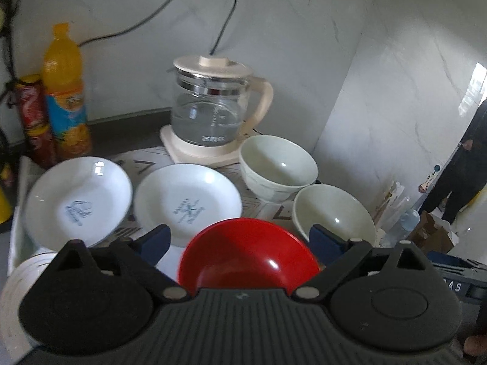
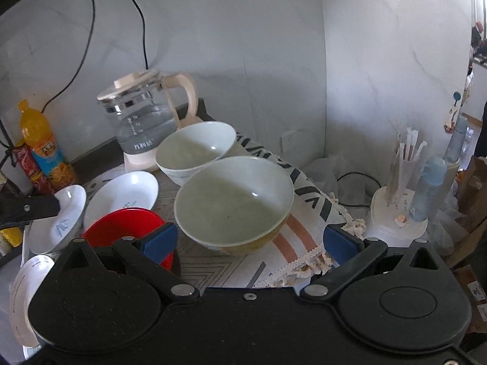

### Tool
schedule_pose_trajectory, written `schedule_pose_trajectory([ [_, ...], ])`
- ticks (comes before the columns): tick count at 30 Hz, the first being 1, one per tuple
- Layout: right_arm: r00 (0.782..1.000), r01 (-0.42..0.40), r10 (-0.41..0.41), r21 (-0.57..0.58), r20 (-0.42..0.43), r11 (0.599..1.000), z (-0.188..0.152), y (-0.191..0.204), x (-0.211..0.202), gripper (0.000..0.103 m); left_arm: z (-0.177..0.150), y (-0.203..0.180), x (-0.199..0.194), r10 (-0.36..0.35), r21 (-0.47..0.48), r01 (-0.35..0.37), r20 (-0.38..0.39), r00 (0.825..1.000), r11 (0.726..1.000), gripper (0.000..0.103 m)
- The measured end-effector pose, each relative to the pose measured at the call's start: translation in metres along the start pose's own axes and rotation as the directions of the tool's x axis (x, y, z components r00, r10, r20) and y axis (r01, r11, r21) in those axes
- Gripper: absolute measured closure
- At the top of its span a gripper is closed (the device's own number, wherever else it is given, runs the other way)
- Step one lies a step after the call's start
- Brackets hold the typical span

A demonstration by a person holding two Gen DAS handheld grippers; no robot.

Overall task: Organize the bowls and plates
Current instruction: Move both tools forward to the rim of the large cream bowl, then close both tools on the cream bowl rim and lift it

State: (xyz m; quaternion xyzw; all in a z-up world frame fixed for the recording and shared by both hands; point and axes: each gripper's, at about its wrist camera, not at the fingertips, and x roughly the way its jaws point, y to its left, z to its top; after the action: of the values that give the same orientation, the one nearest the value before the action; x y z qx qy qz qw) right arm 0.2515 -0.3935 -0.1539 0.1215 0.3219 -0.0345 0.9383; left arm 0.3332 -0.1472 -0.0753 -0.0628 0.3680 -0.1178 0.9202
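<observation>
I keep both sets of fingers spread wide, with nothing in them. My left gripper (image 1: 240, 238) hangs over the red bowl (image 1: 248, 254), low in the frame. My right gripper (image 2: 249, 238) faces the big pale bowl (image 2: 234, 200). The bowls and plates sit close together, so a bump could knock one into the glass kettle (image 2: 143, 121).

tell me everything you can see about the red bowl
The red bowl is a glossy, shallow, round dish, plastic or lacquer by its look, empty, with highlights on its inner wall. It sits upright near the front of the patterned mat, in front of the two white printed plates. In the left wrist view it lies between the open fingers of the left gripper, apparently ungrasped. The right wrist view shows it left of the large bowl with the yellow outside.
</observation>
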Motion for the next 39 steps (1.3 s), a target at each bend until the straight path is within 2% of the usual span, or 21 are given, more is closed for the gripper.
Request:
schedule_pose_trajectory([
  [5,0.999,0.011,-0.011,0.006,-0.042,1.0,0.007,-0.006,0.024,0.014,0.011,-0.01,0.039,-0.05,0.011,0.05,-0.04,0.998,0.999,0.01],
  [9,0.998,0.038,-0.038,0.0,-0.055,0.999,0.012,-0.008,0.037,0.016,0.019,-0.021,0.068,-0.073,0.041,0.076,-0.078,0.994,0.996,0.015],
  [14,0.995,0.075,-0.074,0.018,-0.073,0.997,0.018,-0.011,0.055,0.018,0.028,-0.032,0.097,-0.116,0.068,0.125,-0.122,0.986,0.99,0.027],
  [20,0.984,0.123,-0.113,0.065,-0.138,0.99,0.013,-0.02,0.082,0.019,0.031,-0.044,0.133,-0.156,0.084,0.177,-0.213,0.965,0.981,0.036],
  [23,0.981,0.126,-0.109,0.094,-0.162,0.988,0.01,-0.022,0.09,0.024,0.028,-0.052,0.149,-0.169,0.105,0.201,-0.252,0.953,0.974,0.04],
  [27,0.978,0.112,-0.086,0.128,-0.193,0.985,0.007,-0.026,0.099,0.037,0.023,-0.06,0.167,-0.158,0.11,0.2,-0.308,0.938,0.973,0.048],
  [33,0.972,0.109,-0.067,0.178,-0.224,0.978,0.003,-0.031,0.112,0.054,0.016,-0.068,0.188,-0.126,0.103,0.173,-0.357,0.926,0.98,0.062],
  [35,0.973,0.096,-0.049,0.202,-0.225,0.975,0.003,-0.032,0.115,0.058,0.013,-0.072,0.19,-0.123,0.115,0.175,-0.361,0.924,0.978,0.065],
  [39,0.968,0.118,-0.073,0.182,-0.239,0.976,0.003,-0.028,0.123,0.065,0.011,-0.076,0.192,-0.115,0.116,0.167,-0.359,0.926,0.979,0.067],
])
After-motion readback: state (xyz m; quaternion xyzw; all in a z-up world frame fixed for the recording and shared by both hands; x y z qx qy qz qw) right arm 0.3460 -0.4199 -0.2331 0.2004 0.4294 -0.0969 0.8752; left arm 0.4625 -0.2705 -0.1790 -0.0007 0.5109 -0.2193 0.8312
